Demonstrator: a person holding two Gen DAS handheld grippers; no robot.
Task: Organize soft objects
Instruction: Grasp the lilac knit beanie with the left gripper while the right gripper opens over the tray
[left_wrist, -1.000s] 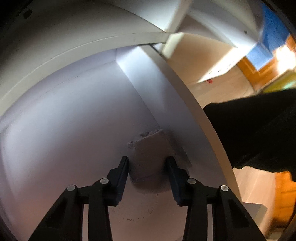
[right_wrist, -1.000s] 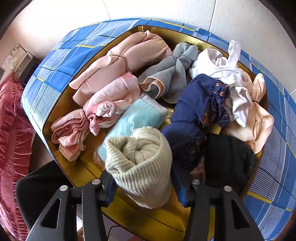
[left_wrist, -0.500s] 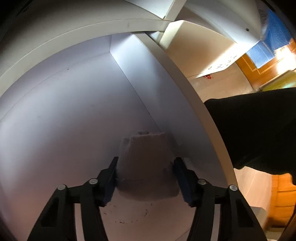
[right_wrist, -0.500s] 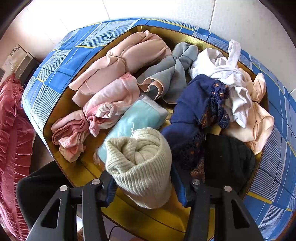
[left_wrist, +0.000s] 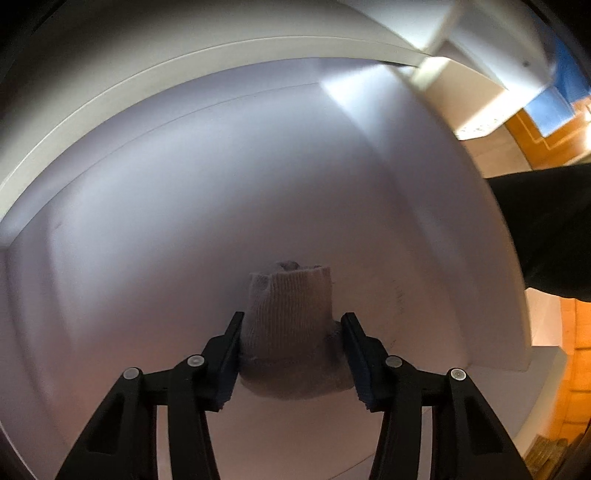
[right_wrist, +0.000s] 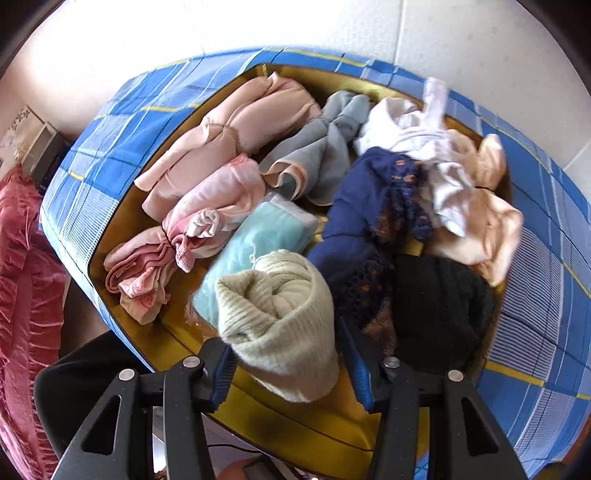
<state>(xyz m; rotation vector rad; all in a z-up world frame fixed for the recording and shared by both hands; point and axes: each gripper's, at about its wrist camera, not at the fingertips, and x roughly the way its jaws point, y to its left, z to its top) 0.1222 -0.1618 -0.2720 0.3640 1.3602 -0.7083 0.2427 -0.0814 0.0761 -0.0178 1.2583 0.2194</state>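
A beige ribbed knit roll (left_wrist: 291, 310) sits between the fingers of my left gripper (left_wrist: 291, 343), whose jaws are closing and pressing on its sides. It hangs low inside a white shelf compartment (left_wrist: 184, 221), away from the right wall (left_wrist: 424, 221). My right gripper (right_wrist: 286, 362) is shut on a cream knit roll (right_wrist: 280, 325) held over the near edge of a blue plaid fabric box (right_wrist: 122, 122) with a yellow lining.
The box holds pink garments (right_wrist: 229, 147), a grey piece (right_wrist: 325, 144), a light blue bundle (right_wrist: 258, 236), navy lace (right_wrist: 369, 206), white cloth (right_wrist: 424, 147) and a black knit (right_wrist: 439, 302). Red ruffled fabric (right_wrist: 22, 277) lies left. A dark sleeve (left_wrist: 546, 229) is right of the shelf.
The left gripper has carried the beige roll leftward from the compartment's right corner toward its middle. The right gripper and its cream roll have hardly shifted.
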